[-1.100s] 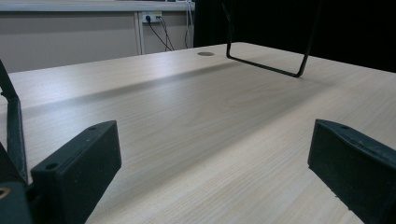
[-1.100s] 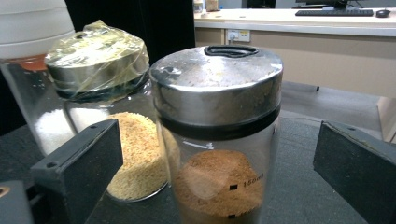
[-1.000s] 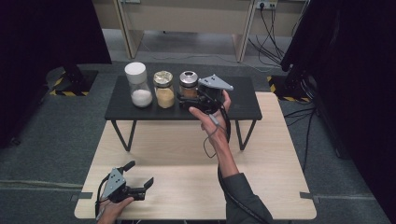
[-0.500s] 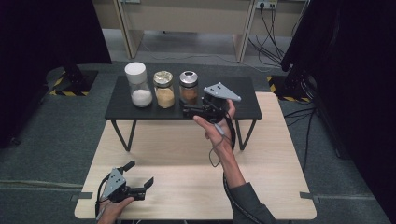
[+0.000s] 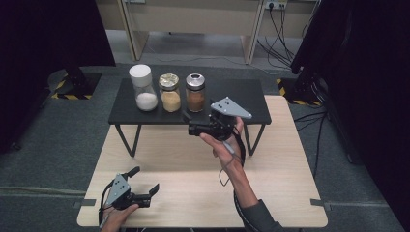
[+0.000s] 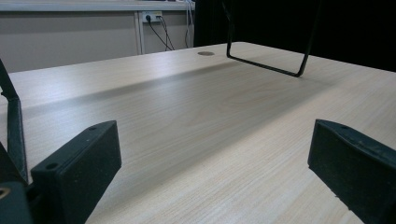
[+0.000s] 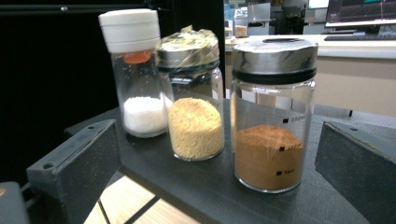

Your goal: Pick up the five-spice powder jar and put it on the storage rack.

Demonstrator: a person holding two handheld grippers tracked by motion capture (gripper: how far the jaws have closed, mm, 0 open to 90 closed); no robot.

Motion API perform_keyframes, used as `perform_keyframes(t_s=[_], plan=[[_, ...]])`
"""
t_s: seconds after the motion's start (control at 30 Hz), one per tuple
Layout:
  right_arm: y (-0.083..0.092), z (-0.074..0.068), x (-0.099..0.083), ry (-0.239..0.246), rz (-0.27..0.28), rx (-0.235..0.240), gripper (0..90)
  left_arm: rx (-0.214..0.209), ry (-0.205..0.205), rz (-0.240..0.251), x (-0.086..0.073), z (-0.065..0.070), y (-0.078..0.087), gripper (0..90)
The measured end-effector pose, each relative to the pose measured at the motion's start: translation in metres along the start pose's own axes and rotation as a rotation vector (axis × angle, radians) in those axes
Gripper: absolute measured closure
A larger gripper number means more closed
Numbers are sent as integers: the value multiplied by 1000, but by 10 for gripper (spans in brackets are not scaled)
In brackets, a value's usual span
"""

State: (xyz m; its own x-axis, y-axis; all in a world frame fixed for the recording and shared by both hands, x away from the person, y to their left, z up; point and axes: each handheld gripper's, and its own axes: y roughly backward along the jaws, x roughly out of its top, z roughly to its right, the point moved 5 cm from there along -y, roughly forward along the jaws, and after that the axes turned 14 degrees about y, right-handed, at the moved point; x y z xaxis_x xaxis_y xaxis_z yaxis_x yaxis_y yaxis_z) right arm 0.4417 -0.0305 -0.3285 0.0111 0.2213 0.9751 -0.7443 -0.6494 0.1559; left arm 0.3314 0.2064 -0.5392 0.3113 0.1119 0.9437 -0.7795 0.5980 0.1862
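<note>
While my right gripper (image 5: 189, 126) hangs wide open and empty, the steel-lidded jar (image 7: 270, 116) of brown powder stands at the black shelf's (image 5: 251, 99) front edge. Just beside it stand a yellow-grain jar (image 7: 194, 95) and a white-capped jar (image 7: 135, 70); my left gripper (image 5: 145, 186) rests open on the desk (image 5: 193, 164)

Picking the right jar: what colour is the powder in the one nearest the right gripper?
Reddish-brown powder, clearest in the right gripper view.

white-lidded jar (image 7: 137, 74) partly behind yellow-grain jar (image 7: 192, 93)
</note>
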Motion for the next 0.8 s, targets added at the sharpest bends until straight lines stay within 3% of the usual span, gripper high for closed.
perform_keyframes(t_s=[0.5,0.8], plan=[[20,-13,-16,-6,30,34,6,1,-4,-3,0,0,0,21],[28,-25,-27,15,36,50,6,1,-3,-3,0,0,0,21]])
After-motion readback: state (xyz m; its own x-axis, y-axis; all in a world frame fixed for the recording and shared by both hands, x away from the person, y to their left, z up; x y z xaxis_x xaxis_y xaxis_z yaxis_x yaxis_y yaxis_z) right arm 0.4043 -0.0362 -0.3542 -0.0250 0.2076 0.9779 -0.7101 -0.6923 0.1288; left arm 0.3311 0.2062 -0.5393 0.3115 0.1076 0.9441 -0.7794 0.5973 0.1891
